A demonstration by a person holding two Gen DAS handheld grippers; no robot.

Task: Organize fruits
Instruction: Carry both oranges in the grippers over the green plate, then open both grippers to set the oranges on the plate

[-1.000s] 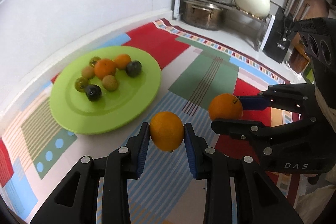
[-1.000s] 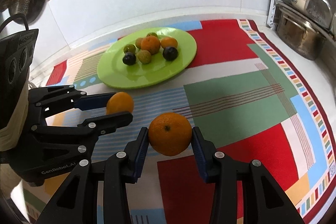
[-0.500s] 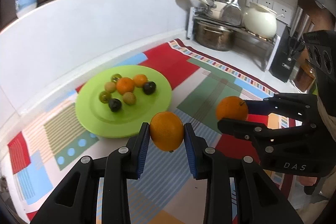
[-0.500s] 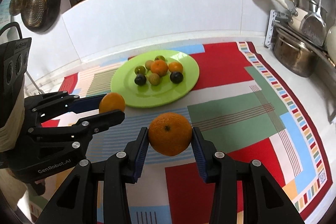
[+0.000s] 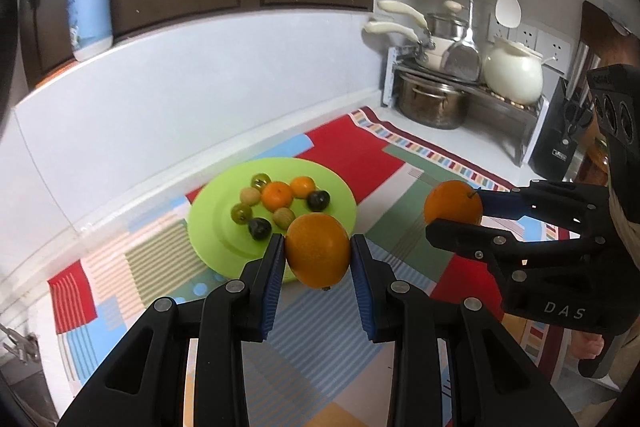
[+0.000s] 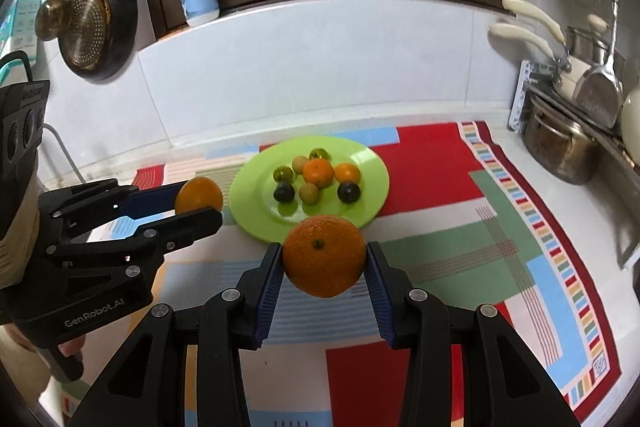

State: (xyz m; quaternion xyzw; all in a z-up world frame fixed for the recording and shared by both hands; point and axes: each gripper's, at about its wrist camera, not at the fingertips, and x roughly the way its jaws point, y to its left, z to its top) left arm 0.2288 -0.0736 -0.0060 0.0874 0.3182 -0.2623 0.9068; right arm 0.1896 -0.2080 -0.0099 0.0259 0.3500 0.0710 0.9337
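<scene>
Oranges gripped above the mat

Left gripper clamps a smooth, glossy orange; right gripper clamps a pebbled orange with a dark stem scar. Both hang above the patterned mat, near the green plate's front rim.

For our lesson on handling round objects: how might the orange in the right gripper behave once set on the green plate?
The orange looks round and firm, so it would likely roll on release. The green plate looks shallow, so its rim may barely stop it. The fruits clustered there could get nudged.
</scene>
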